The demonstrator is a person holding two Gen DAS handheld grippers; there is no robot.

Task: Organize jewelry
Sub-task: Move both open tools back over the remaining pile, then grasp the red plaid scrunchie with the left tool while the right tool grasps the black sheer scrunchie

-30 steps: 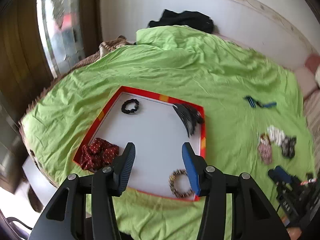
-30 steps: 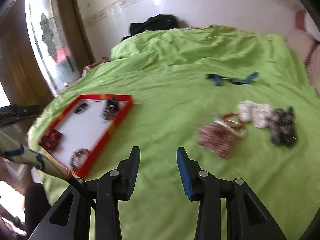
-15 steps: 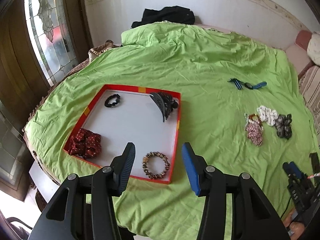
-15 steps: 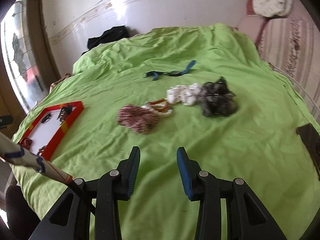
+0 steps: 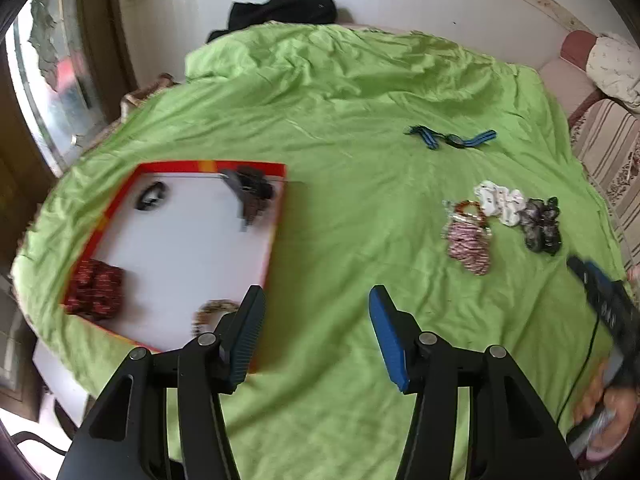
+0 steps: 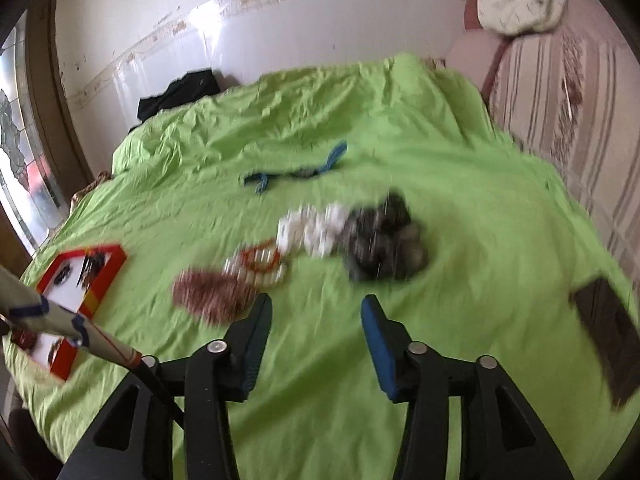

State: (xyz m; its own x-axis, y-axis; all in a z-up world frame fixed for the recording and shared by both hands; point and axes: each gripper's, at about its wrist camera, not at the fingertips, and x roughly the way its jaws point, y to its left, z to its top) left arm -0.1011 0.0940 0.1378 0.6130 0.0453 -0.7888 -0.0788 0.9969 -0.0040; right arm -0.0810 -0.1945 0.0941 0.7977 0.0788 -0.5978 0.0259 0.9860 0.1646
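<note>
Two grippers stood apart and empty, jaws just widened: left gripper [image 5: 316, 336], right gripper [image 6: 316, 340]. Loose scrunchies and bracelet pile [image 6: 320, 248] lay well right of red-rimmed tray [image 5: 276, 216]. Best approach: drop the right one over a single piece, avoid tangled neighbours.

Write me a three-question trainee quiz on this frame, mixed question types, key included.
1. True or false: the left gripper holds a scrunchie.
2. How many items lie in the red tray?
3. Which loose piece lies farthest from the grippers: A) dark scrunchie B) blue strap C) white scrunchie?

Key: 1 false, both it and the right gripper are empty, jaws just opening. 2 four. 3 B.
</note>
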